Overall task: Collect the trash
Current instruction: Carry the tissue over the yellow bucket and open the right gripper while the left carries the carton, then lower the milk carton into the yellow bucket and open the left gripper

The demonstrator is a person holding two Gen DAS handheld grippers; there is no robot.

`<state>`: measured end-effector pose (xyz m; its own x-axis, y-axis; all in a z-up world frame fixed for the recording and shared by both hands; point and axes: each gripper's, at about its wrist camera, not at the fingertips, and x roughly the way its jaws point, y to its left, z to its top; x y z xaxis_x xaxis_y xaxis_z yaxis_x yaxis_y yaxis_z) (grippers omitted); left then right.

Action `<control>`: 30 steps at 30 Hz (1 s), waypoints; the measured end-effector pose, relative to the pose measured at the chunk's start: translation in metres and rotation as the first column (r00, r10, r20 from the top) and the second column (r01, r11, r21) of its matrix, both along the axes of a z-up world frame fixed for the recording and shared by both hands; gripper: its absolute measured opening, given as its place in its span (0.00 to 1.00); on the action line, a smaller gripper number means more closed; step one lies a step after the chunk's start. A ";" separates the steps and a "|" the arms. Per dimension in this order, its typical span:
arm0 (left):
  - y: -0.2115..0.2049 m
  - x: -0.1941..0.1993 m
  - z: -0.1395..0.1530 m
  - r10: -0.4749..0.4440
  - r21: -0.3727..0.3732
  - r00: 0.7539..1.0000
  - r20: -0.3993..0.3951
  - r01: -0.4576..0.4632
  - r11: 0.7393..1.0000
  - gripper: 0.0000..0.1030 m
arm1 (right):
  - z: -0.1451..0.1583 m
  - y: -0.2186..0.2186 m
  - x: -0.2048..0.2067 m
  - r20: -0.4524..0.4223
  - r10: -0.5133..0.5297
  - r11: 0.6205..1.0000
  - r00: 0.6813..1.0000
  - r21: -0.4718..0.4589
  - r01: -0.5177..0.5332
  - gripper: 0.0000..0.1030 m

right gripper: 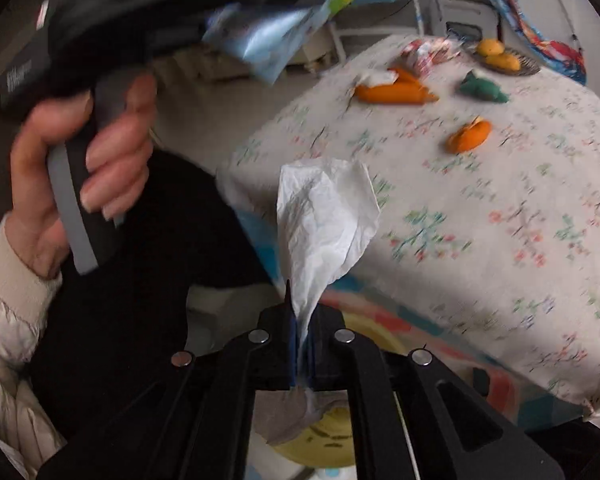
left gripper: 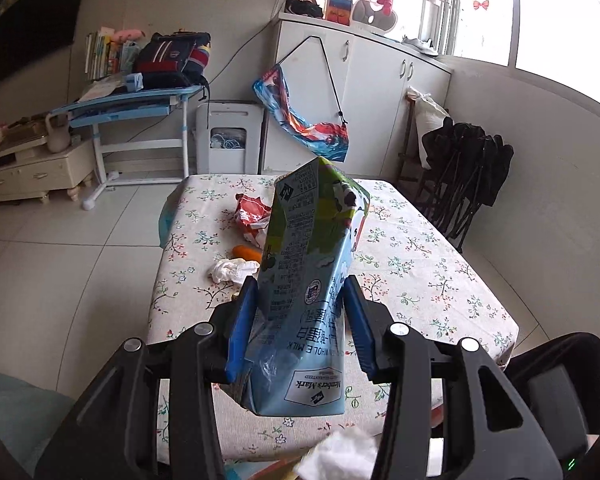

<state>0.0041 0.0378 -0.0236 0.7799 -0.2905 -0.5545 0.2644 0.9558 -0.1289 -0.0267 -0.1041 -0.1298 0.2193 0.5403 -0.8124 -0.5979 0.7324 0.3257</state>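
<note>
One milk carton (left gripper: 308,272), two tissues (right gripper: 324,216) (left gripper: 232,270), two carrots (right gripper: 396,92), two mangoes (right gripper: 498,56).

Left wrist camera looks forward and slightly down along its blue fingers (left gripper: 242,320), close above the near edge of the floral-clothed table (left gripper: 440,264), facing cabinets and window. Right wrist camera tilts more steeply down beside the table's corner (right gripper: 480,208). The 2 views share the tabletop and red wrapper (left gripper: 252,216).

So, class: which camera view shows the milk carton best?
The left wrist view: the milk carton fills the centre, sharp, held in the left gripper. The right wrist view shows only a blurred part of it at the top.
</note>
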 end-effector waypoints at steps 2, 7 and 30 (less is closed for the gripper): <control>0.000 -0.008 0.002 0.002 0.005 1.000 0.006 -0.003 1.000 0.41 | -0.018 0.013 -0.012 -0.045 0.065 0.996 0.997 -0.064 -0.068 0.06; 0.000 -0.026 0.006 0.012 0.009 1.000 0.010 -0.012 1.000 0.41 | -0.045 0.027 -0.021 -0.110 0.121 0.974 0.987 -0.179 -0.140 0.13; -0.039 -0.092 -0.015 -0.119 0.130 0.987 -0.111 0.133 0.983 0.41 | 0.036 -0.108 -0.011 0.107 -0.547 0.824 0.830 0.245 0.511 0.61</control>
<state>-0.0880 -0.0014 -0.0385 0.6791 -0.2989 -0.6704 0.3757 0.9262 -0.0324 -0.0381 -0.2120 -0.0933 0.6386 0.4456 -0.6273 -0.1941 0.8822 0.4290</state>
